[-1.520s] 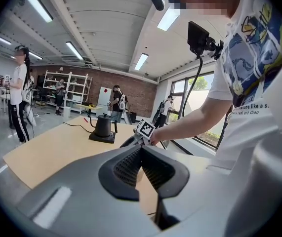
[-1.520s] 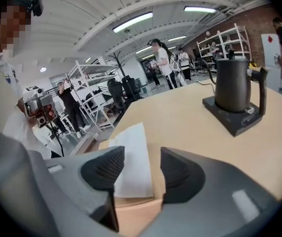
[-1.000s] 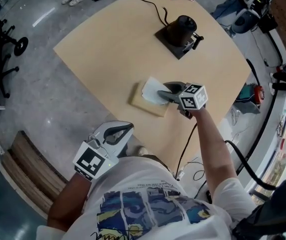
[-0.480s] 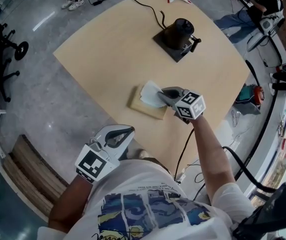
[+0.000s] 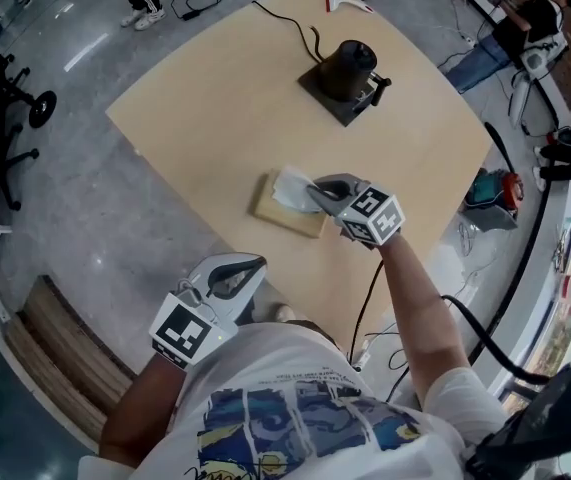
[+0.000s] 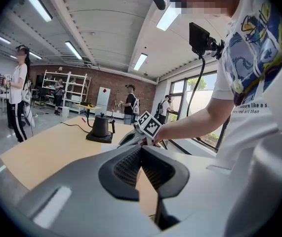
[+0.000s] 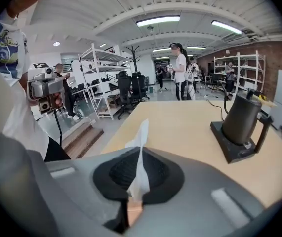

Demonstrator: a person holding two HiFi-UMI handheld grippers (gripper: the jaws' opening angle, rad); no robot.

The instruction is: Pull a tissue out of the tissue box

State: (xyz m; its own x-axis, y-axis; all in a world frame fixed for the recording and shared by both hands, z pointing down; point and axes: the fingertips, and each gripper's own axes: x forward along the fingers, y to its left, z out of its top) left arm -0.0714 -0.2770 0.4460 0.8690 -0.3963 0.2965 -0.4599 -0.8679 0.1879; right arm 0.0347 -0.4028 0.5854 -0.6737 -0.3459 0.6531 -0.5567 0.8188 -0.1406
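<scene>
Right gripper point(image 7: 137, 184), its jaws having just been closing, is pinching a white tissue point(image 7: 140, 147) that is standing upright between the pads. The tissue is rising from the top of the tan tissue box point(image 5: 287, 214), which is lying near the close edge of the wooden table point(image 5: 215, 98). Left gripper point(image 6: 141, 149) is hanging off the table beside the person's body, jaws pressed together on nothing. A black kettle point(image 5: 350, 60) is standing well apart
</scene>
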